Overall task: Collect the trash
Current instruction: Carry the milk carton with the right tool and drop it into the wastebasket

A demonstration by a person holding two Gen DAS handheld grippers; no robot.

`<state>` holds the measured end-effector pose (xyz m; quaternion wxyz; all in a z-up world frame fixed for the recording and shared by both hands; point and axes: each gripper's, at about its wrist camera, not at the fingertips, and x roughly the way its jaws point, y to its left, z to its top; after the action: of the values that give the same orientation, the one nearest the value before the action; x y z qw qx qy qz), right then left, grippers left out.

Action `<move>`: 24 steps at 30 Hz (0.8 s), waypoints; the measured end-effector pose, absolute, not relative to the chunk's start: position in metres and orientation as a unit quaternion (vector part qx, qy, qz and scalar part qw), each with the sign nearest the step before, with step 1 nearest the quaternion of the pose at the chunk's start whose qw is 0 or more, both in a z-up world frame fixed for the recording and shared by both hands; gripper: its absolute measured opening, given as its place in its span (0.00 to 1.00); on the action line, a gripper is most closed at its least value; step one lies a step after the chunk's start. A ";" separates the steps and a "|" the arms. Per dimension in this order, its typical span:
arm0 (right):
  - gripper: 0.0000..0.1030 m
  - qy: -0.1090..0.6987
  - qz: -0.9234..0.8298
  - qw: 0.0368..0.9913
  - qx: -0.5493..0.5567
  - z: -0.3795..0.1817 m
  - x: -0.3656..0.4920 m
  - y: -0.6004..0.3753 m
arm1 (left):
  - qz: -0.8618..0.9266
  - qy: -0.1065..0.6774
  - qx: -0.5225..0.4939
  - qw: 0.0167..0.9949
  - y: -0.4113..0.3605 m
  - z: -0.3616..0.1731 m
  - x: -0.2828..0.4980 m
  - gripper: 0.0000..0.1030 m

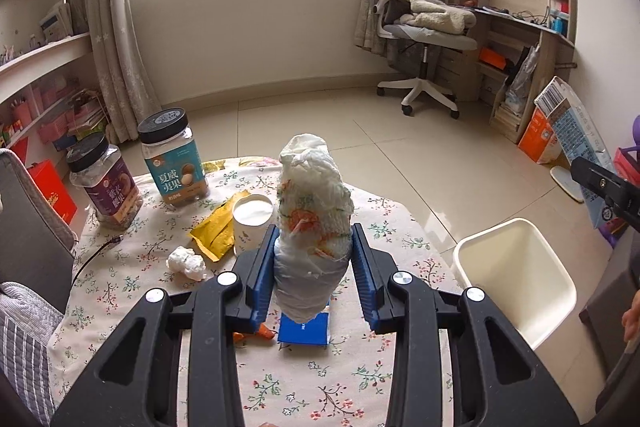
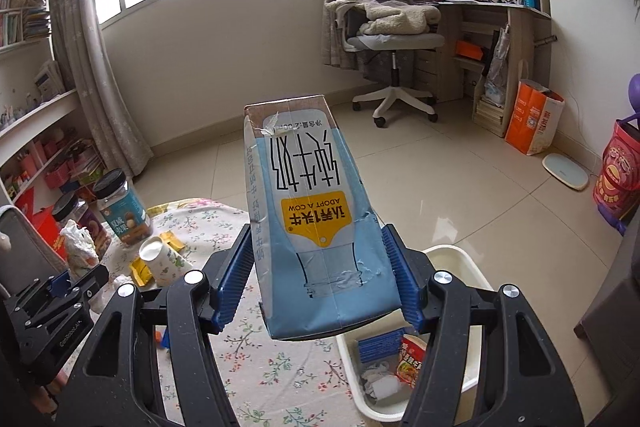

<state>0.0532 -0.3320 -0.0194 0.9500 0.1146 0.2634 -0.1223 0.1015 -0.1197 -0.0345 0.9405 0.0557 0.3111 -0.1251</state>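
My left gripper (image 1: 314, 247) is shut on a crumpled wad of white paper and printed wrapper (image 1: 314, 211), held above the floral table (image 1: 280, 387). My right gripper (image 2: 320, 251) is shut on a blue milk carton (image 2: 308, 211), held over the white trash bin (image 2: 476, 267), which holds a red noodle packet (image 2: 412, 359), a blue box and tissue. On the table lie a white tissue ball (image 1: 186, 263), a yellow sachet (image 1: 218, 231), a paper cup (image 1: 252, 219), a blue packet (image 1: 304, 329) and an orange scrap (image 1: 266, 333). The carton (image 1: 576, 139) and bin (image 1: 516, 267) also show in the left wrist view.
Two black-lidded nut jars (image 1: 176, 155) (image 1: 106, 179) stand at the table's far left, with a black cable (image 1: 96, 255) nearby. A grey cushion (image 1: 24, 235) borders the left. An office chair (image 1: 420, 39), desk (image 1: 528, 27) and paper bag (image 2: 532, 119) stand beyond the tiled floor.
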 end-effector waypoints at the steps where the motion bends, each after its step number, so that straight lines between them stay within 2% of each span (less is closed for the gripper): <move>1: 0.58 0.265 -0.129 0.948 0.117 -0.020 0.051 -0.338 | -0.129 0.311 0.058 0.940 -0.124 -0.035 0.101 0.35; 10: 0.59 0.279 -0.176 0.933 0.142 -0.032 0.025 -0.388 | -0.163 0.313 0.082 0.932 -0.167 -0.043 0.090 0.35; 11: 0.63 0.280 -0.180 0.932 0.145 -0.034 0.022 -0.393 | -0.168 0.313 0.084 0.931 -0.172 -0.044 0.089 0.35; 12: 0.75 0.280 -0.187 0.930 0.148 -0.035 0.018 -0.398 | -0.172 0.313 0.085 0.930 -0.177 -0.045 0.088 0.35; 14: 0.84 0.272 -0.206 0.927 0.156 -0.036 0.009 -0.409 | -0.183 0.315 0.086 0.927 -0.189 -0.046 0.084 0.35; 24: 0.93 0.245 -0.262 0.909 0.213 -0.036 -0.025 -0.458 | -0.240 0.320 0.106 0.910 -0.254 -0.058 0.064 0.35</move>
<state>-0.0250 -0.4584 -0.0363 0.9089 0.2129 0.2449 -0.2619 0.0644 -0.2537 -0.0578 0.9103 0.1062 0.3200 -0.2400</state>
